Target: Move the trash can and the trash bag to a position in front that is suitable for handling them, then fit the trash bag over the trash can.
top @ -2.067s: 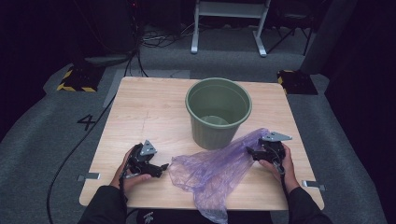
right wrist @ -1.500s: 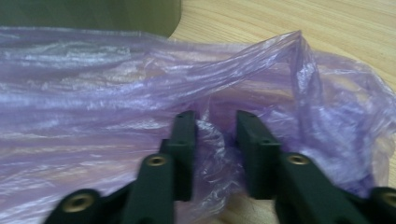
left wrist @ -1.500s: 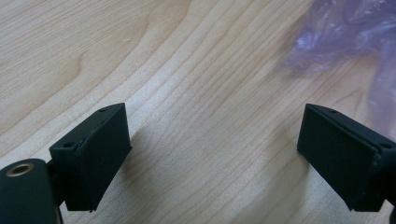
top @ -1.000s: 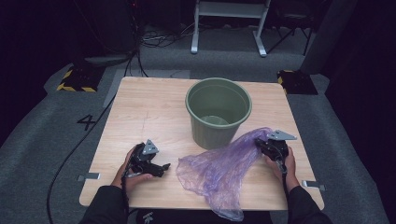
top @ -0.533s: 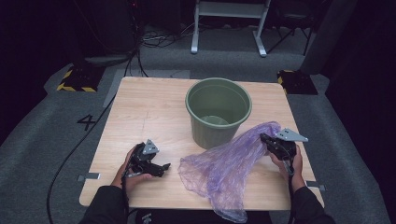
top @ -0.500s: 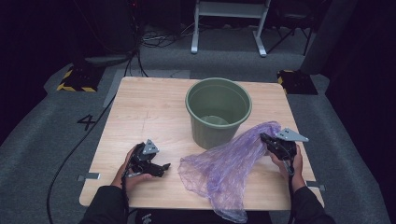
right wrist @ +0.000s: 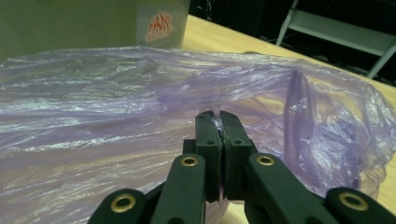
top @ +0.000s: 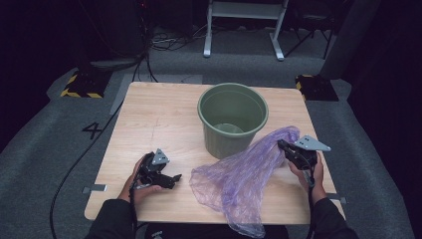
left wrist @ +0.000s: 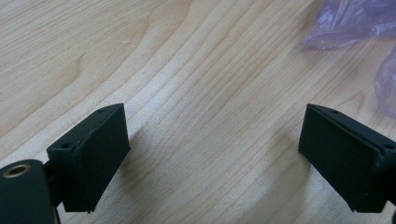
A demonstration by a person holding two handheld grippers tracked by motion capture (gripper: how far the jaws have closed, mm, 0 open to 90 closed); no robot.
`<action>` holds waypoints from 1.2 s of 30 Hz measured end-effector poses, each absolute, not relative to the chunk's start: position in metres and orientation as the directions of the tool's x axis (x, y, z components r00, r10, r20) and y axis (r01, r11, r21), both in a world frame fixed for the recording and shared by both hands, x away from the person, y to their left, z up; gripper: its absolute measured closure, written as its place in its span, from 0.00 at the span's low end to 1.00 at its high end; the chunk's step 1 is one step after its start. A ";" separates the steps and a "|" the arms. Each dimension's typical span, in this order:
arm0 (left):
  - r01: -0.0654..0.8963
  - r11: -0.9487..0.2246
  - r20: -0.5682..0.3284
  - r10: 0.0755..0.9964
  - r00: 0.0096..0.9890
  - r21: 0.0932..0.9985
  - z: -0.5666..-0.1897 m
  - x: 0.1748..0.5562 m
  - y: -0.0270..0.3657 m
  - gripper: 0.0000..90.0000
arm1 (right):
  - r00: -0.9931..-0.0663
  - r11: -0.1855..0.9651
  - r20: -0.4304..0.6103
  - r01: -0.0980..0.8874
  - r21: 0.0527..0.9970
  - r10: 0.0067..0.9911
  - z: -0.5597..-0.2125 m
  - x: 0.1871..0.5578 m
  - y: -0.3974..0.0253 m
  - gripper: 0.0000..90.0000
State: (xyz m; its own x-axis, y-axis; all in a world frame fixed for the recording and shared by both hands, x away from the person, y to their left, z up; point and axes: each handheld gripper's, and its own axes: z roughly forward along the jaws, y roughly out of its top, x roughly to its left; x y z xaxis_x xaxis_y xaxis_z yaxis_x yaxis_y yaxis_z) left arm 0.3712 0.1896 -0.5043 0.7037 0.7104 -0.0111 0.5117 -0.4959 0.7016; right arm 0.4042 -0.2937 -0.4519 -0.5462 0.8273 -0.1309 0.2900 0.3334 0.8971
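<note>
A thin purple plastic bag (top: pixel 244 177) lies spread over the near right of the wooden table (top: pixel 159 114), its lower end hanging past the front edge. My right gripper (top: pixel 281 145) is shut on the bag's upper right edge; in the right gripper view the jaws are pressed together on the film (right wrist: pixel 218 122). A green bucket (top: pixel 232 118) stands upright and looks empty, just behind the bag. My left gripper (top: pixel 174 178) rests low on the table at the near left, open, with bare wood between its fingers (left wrist: pixel 93 154). The bag's edge (left wrist: pixel 350 25) lies just beyond it.
The table's left half is bare wood. Beyond the far edge a white metal stand (top: pixel 244 20) and cables lie on the grey floor. Yellow-black striped blocks (top: pixel 82 84) sit by the table's far corners.
My right gripper has pulled the bag's edge to the right and slightly up, stretching the film away from my left gripper. The left hand has stayed where it was.
</note>
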 end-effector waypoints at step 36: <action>0.284 -0.492 -0.012 0.484 0.875 0.823 -0.427 0.353 0.069 0.19 | -0.558 0.384 -0.265 0.106 0.917 0.786 -0.409 0.385 -0.276 0.98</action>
